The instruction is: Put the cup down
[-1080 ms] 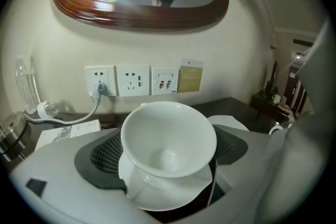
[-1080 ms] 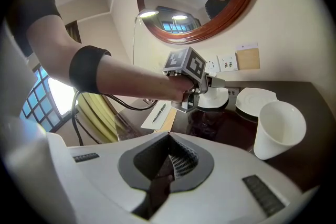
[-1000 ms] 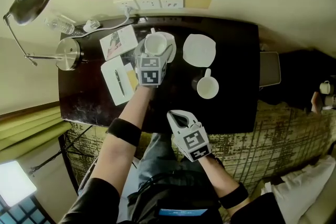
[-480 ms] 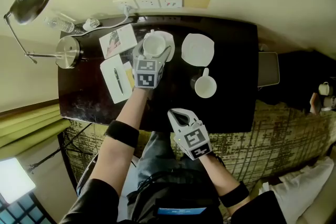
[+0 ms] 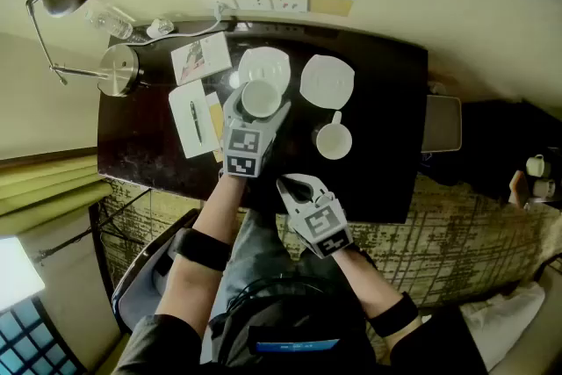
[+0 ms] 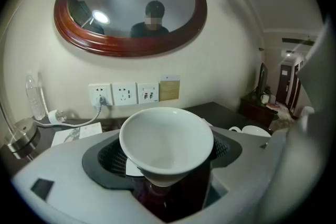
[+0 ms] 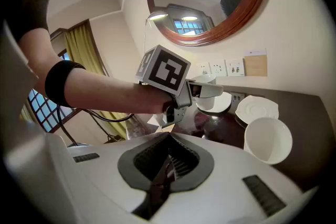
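My left gripper (image 5: pixel 257 105) is shut on a white cup (image 5: pixel 258 98), which hangs upright just in front of an empty white saucer (image 5: pixel 265 65) on the dark table (image 5: pixel 386 127). The left gripper view shows the cup (image 6: pixel 167 139) wedged between the two jaws, its bowl empty. My right gripper (image 5: pixel 297 186) is shut with nothing in it and hovers over the table's near edge. From the right gripper view, the left gripper and its cup (image 7: pixel 209 92) are above the table, and the right jaws (image 7: pixel 167 157) stand together.
A second white cup (image 5: pixel 334 139) stands right of the held one, behind it a second saucer (image 5: pixel 327 81). A notepad with a pen (image 5: pixel 193 118), a brochure (image 5: pixel 200 59) and a desk lamp's base (image 5: pixel 118 70) fill the table's left. Wall sockets (image 5: pixel 255 0) sit behind.
The left gripper has come back toward me and risen a little, taking the cup off the saucer, which now lies bare. The right gripper has stayed in place.
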